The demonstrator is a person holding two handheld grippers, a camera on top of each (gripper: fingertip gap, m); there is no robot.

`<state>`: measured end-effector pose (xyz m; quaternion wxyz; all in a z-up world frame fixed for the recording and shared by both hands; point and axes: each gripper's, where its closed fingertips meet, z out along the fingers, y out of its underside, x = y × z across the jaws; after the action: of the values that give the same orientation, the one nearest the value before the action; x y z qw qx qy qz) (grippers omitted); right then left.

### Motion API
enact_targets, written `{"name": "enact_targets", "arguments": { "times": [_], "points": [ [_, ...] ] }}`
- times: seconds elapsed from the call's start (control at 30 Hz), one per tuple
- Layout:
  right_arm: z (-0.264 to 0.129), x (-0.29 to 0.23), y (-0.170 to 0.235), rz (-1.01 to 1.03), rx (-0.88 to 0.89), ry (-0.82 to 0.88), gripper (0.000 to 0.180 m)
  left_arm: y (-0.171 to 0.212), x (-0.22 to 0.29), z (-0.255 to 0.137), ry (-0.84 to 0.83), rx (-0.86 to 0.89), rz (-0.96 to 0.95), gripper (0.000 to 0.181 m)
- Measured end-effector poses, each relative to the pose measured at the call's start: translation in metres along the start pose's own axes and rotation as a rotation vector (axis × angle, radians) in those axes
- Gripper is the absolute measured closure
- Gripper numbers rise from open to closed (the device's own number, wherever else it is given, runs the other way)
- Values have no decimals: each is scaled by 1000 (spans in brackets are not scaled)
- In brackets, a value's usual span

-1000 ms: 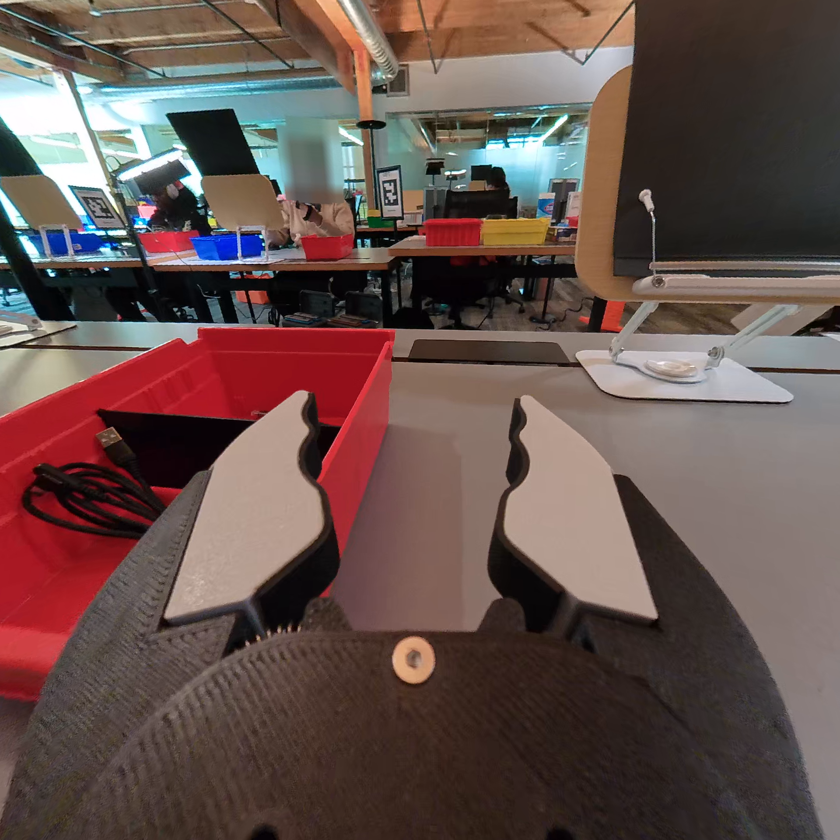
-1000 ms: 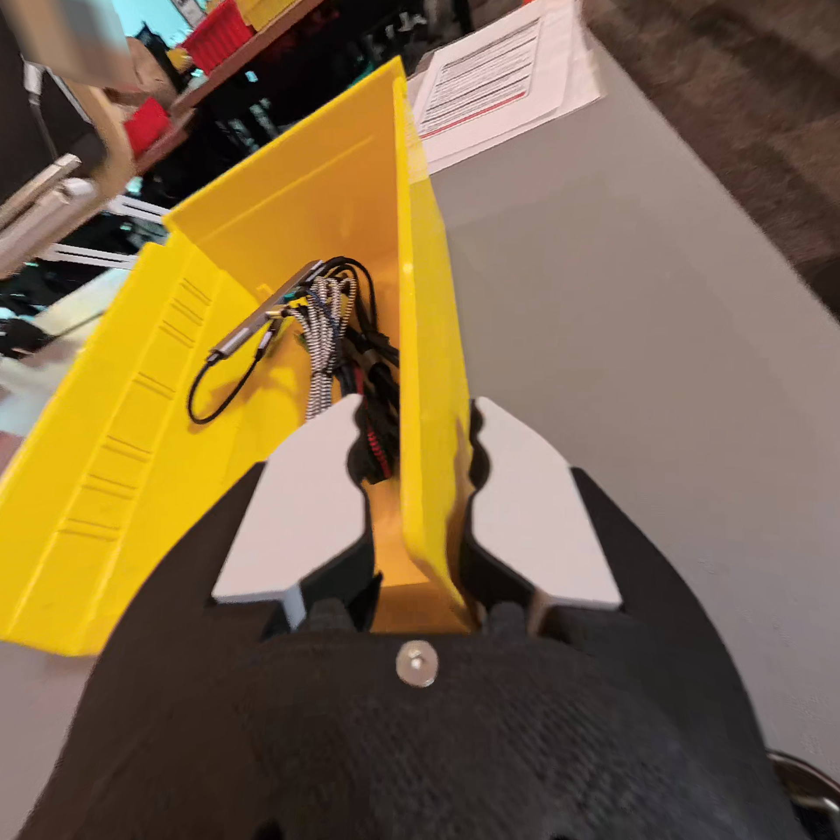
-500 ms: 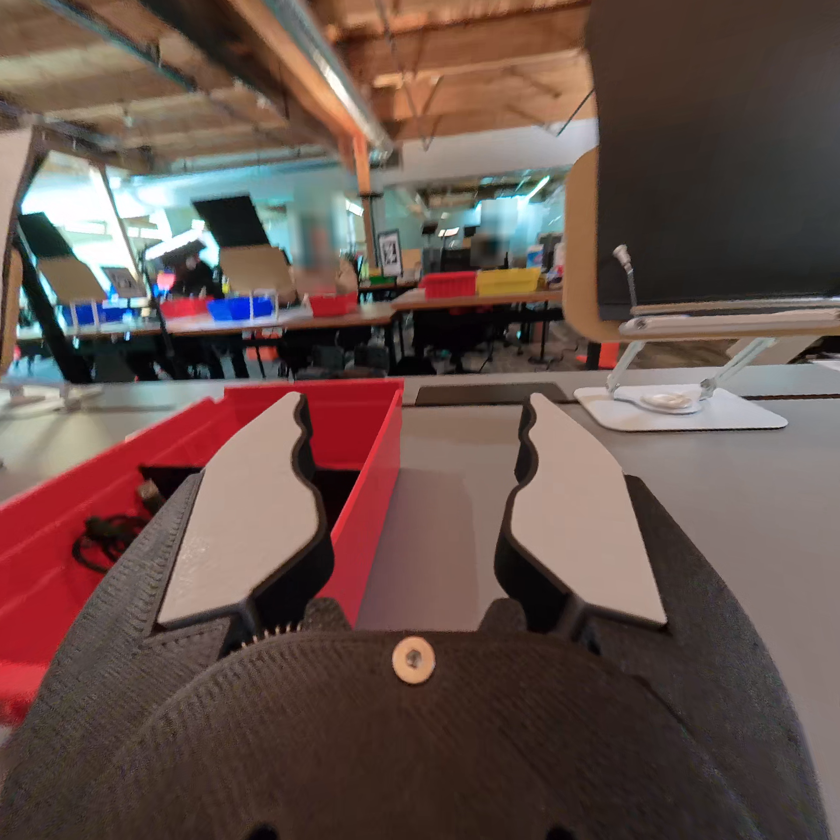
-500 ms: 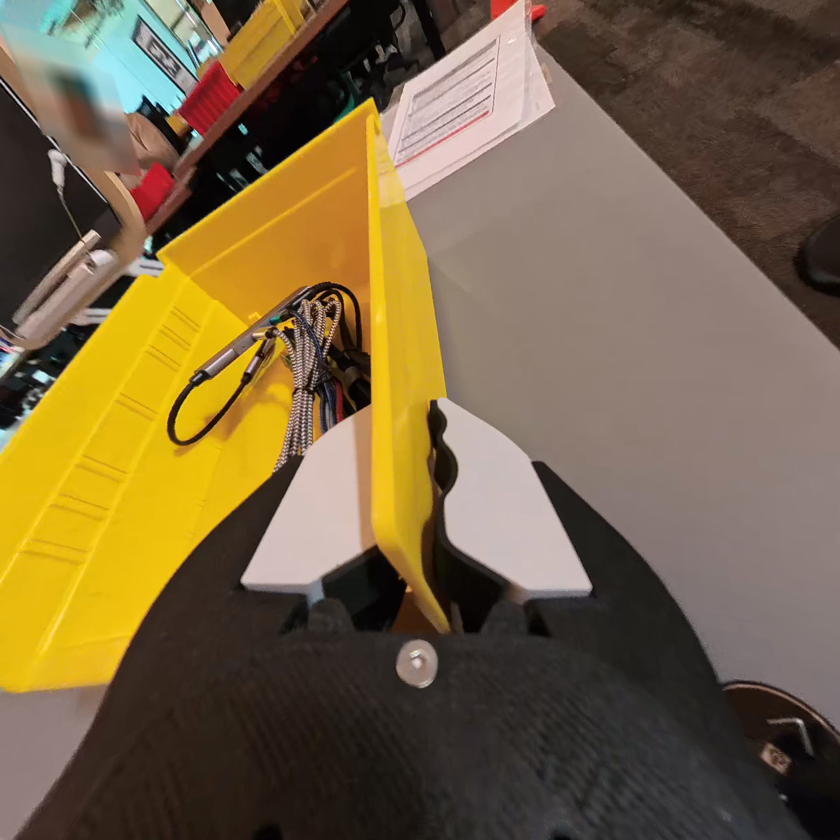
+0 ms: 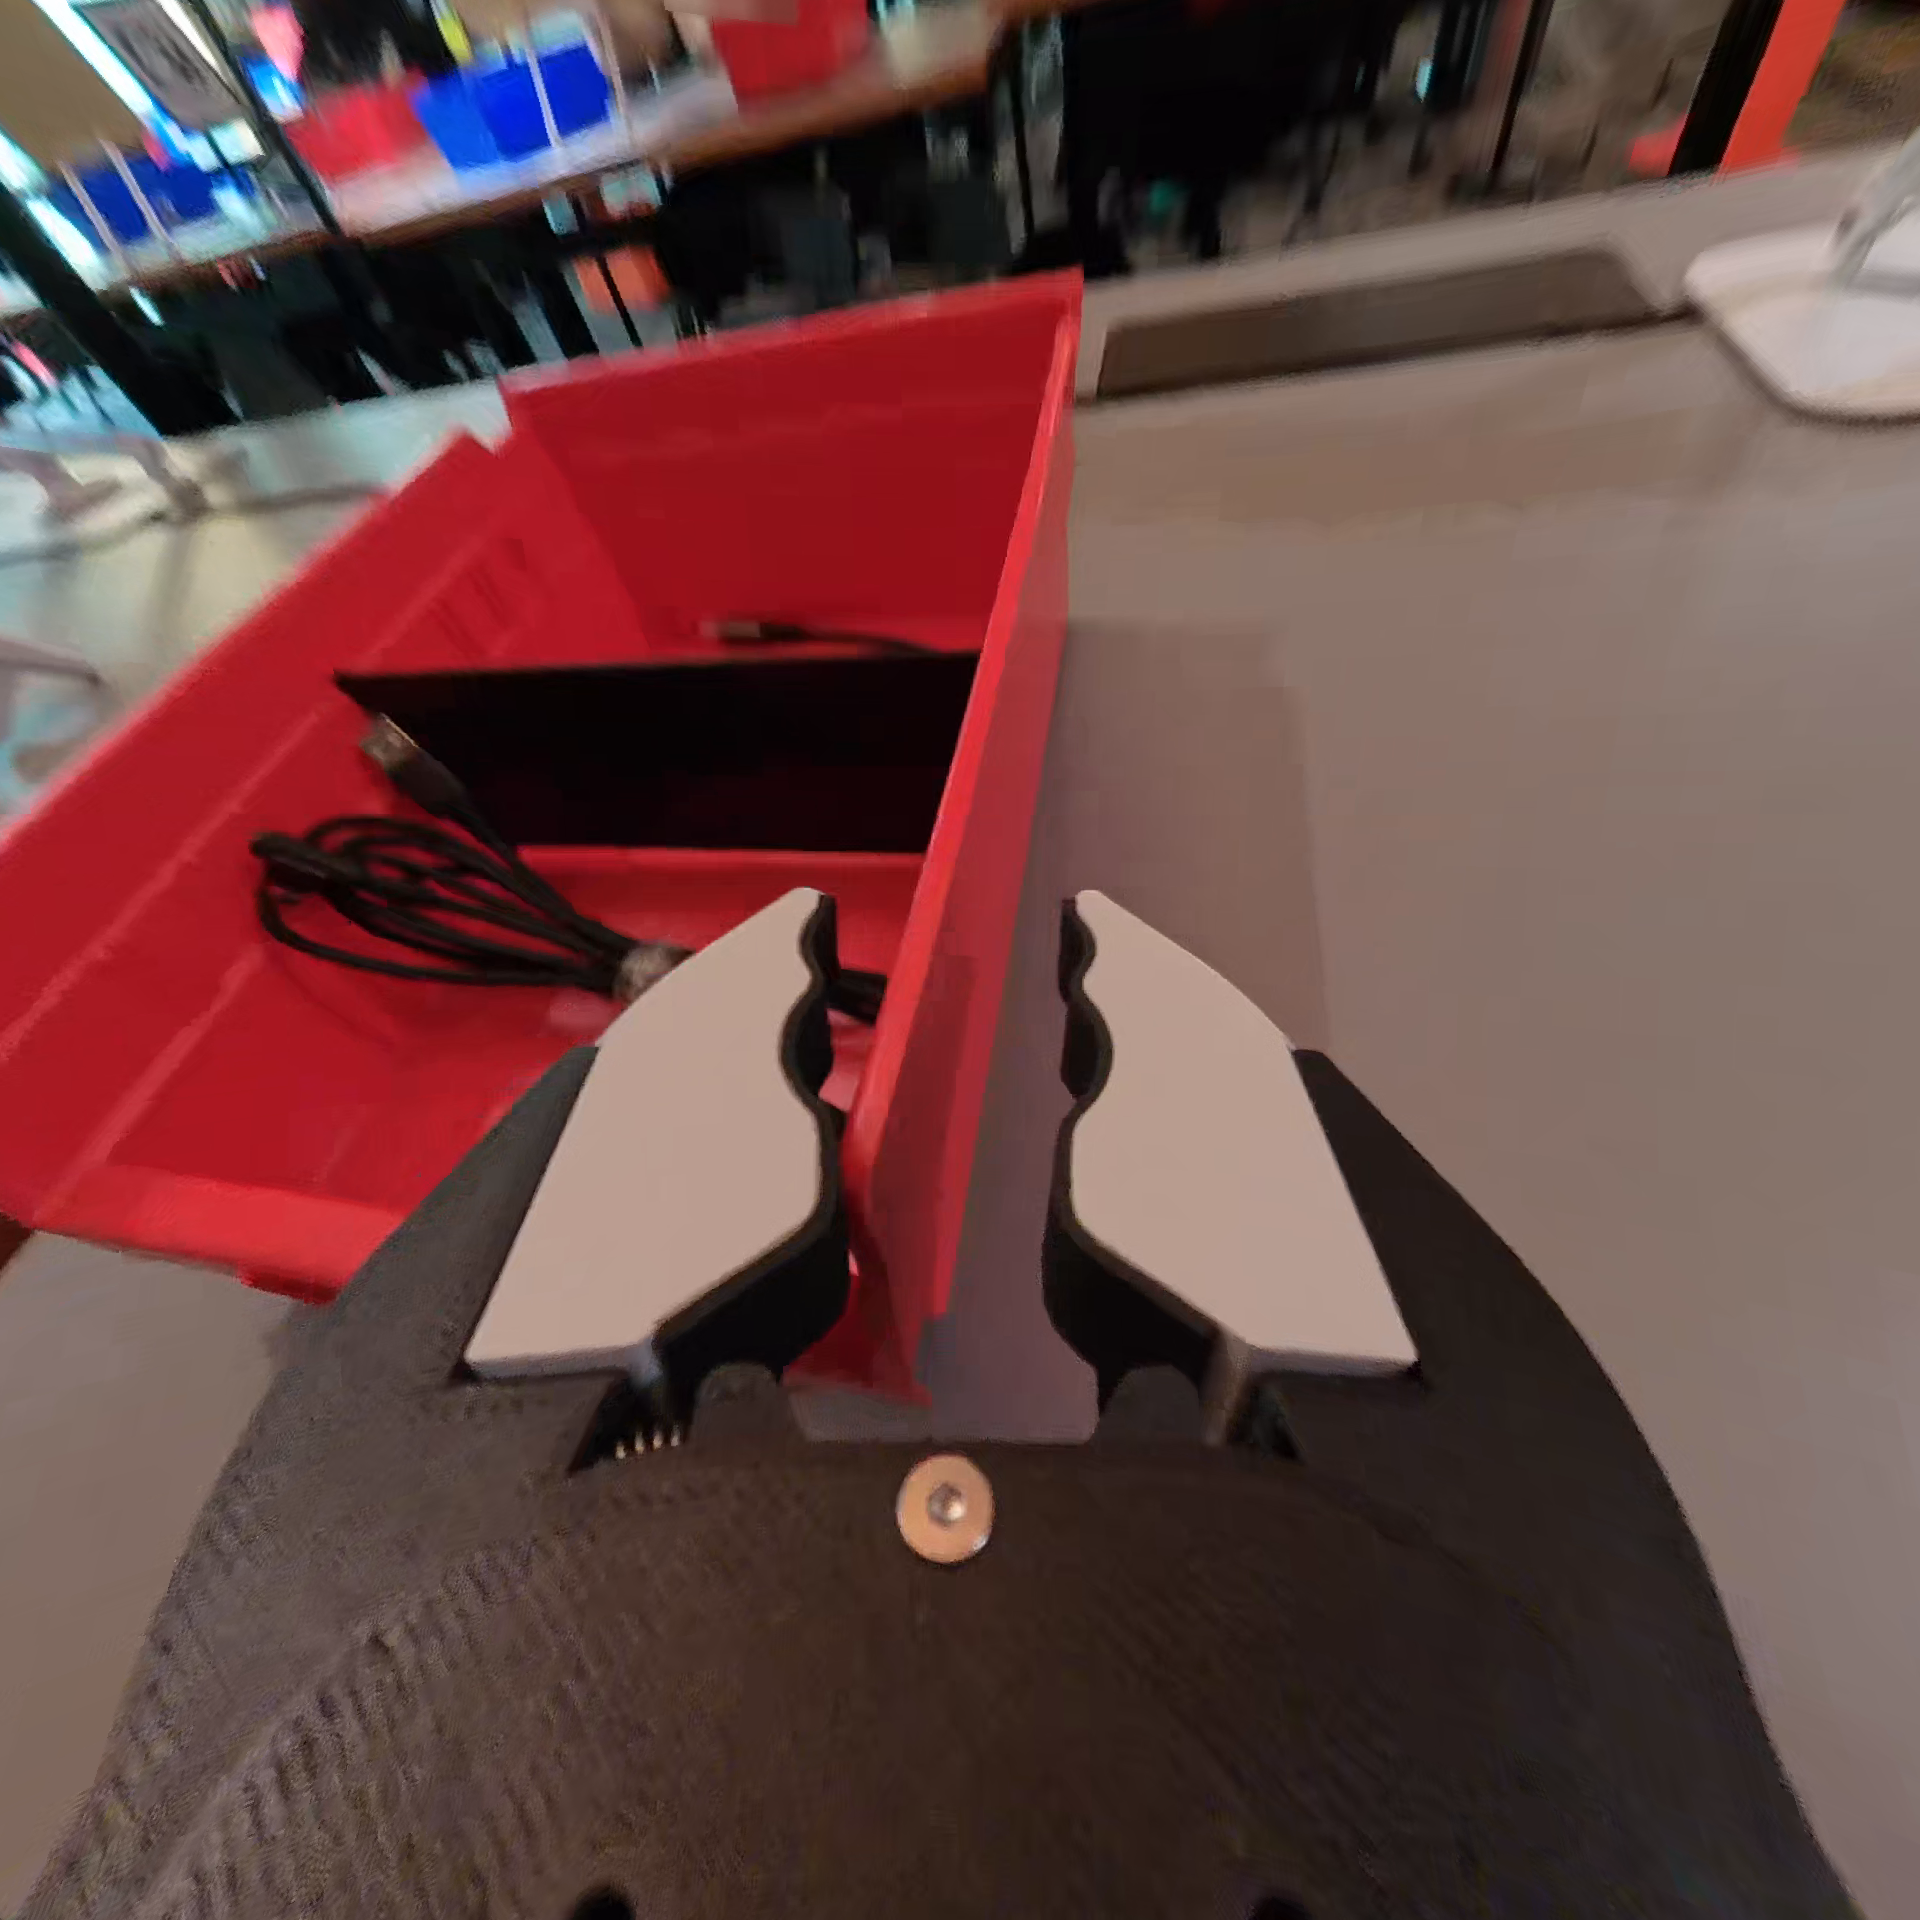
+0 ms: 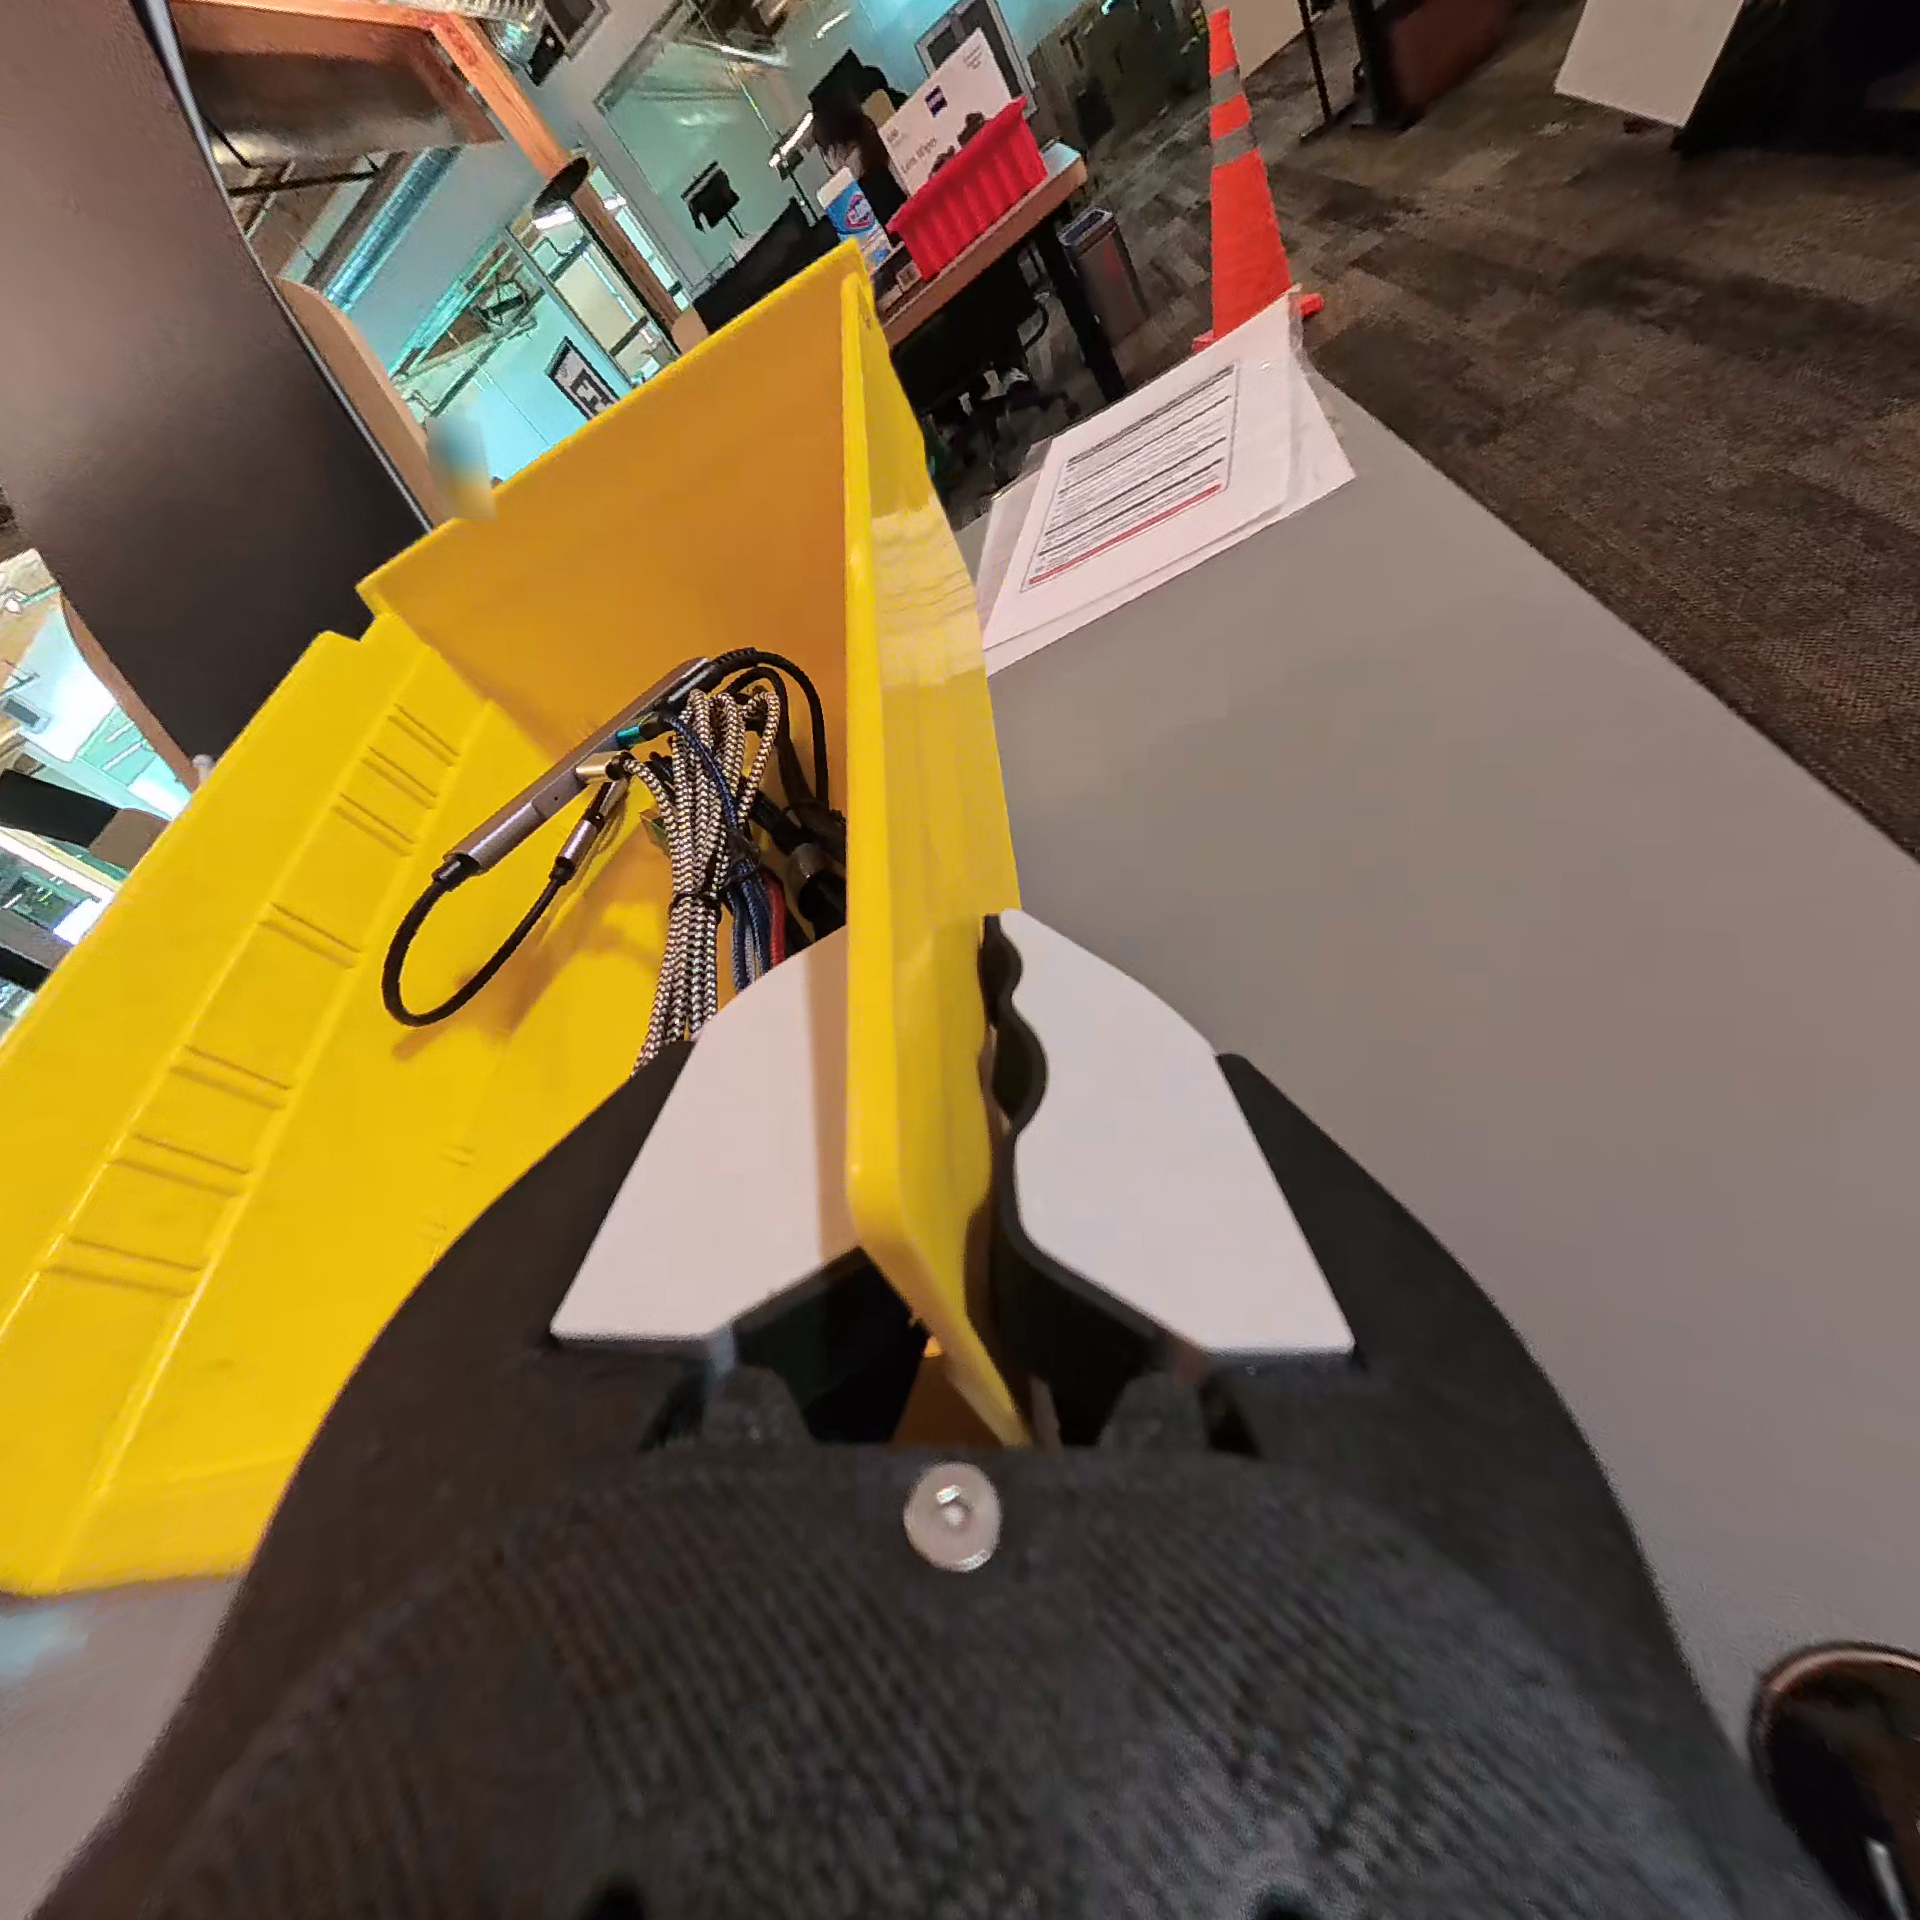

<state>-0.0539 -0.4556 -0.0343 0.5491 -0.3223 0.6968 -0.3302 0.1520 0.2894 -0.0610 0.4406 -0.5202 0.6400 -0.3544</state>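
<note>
In the left wrist view, a red bin stands on the grey table. It holds a coiled black cable and a black divider. My left gripper straddles the bin's right wall near the front corner. Its jaws are open, with a gap showing at the right finger. In the right wrist view, my right gripper is shut on the right wall of a yellow bin. That bin holds a bundle of braided cables and a grey adapter.
A printed sheet lies on the table beyond the yellow bin, with an orange cone on the floor behind it. A white stand base and a dark table slot lie beyond the red bin. A dark round object shows at the lower right. Across from one pair of fingers to the other is roughly 75 cm.
My left gripper has tilted down and moved over the red bin's right wall, its jaws narrower. My right gripper closed on the yellow bin's wall and its view has tilted up.
</note>
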Motion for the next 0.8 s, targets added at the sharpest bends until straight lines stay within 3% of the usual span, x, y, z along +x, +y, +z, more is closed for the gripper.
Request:
{"name": "enact_targets", "arguments": {
  "times": [0.07, 0.23, 0.37, 0.47, 0.8],
  "points": [
    [3, -7, 3, -14, -13, -13, 170, 6, -4, 8, -22, -20, 2, 130],
    [13, -33, 16, -70, -67, -55, 170, 14, -9, 17, -72, -69, 143, 144],
    [22, -59, 31, -86, -122, -108, 170, 13, 5, 22, 63, -80, 94, 172],
    [28, -80, 43, -104, -160, -144, 170, 10, 4, 20, 68, -64, 73, 173],
    [59, -182, 131, -55, -400, -338, 170, -55, -34, -23, 102, 92, -46, 170]
  ]
}}
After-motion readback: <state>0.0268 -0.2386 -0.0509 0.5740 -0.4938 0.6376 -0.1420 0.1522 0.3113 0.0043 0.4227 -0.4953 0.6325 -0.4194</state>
